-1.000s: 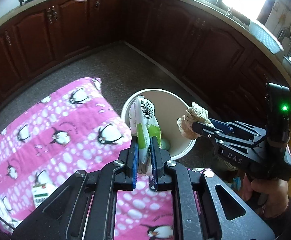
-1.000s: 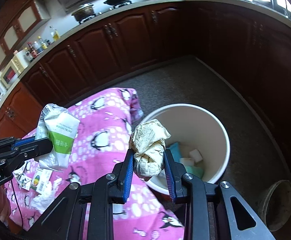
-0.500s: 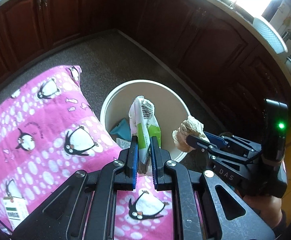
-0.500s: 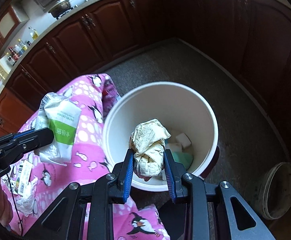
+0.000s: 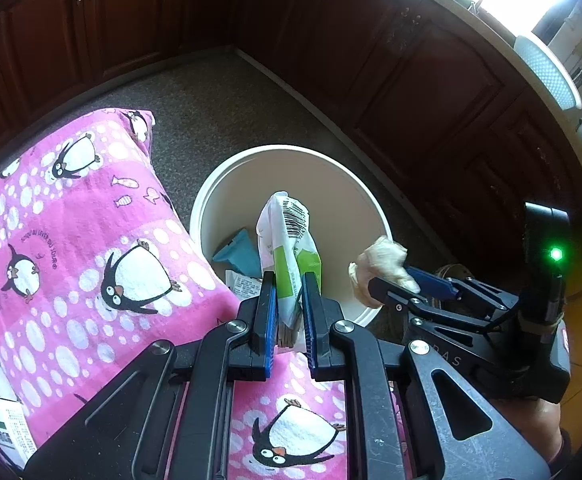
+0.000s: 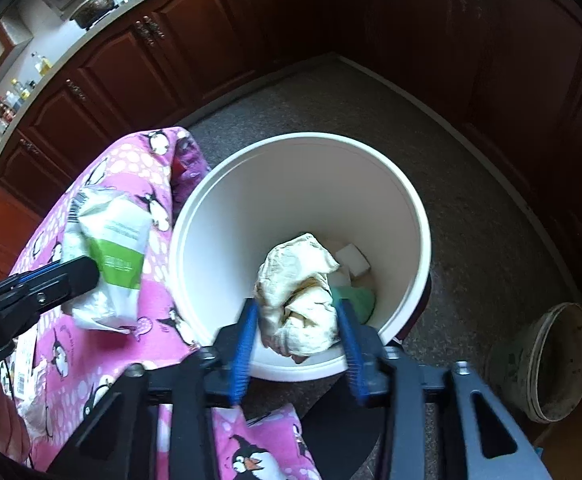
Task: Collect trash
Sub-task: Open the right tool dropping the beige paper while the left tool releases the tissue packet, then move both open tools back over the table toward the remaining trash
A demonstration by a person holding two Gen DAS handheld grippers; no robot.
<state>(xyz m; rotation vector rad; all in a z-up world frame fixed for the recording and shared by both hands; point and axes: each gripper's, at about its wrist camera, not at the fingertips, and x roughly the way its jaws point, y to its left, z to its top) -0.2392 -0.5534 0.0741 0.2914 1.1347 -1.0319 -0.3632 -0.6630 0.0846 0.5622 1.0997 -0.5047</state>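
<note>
Left gripper (image 5: 289, 300) clenched on green-and-white wrapper (image 5: 289, 240) above near rim of white bin (image 6: 211, 216); right gripper (image 6: 297, 320) jaws just opening, blurred, crumpled paper wad (image 6: 299, 292) apparently loose between them over bin.

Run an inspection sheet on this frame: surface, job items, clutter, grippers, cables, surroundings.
Surface: pink penguin cloth over a table beside the bin.
Job's things: white bin on the floor holds teal and white scraps; green-and-white packet; crumpled tissue wad.
Clutter: printed label on the cloth near its edge.
Grippers: left gripper shut on the packet over the bin; right gripper, jaws just opening, the wad between them above the bin.
Cables: thin dark cord at the right view's left edge, faint.
Surroundings: dark wood cabinets, speckled floor, dirty bucket.
</note>
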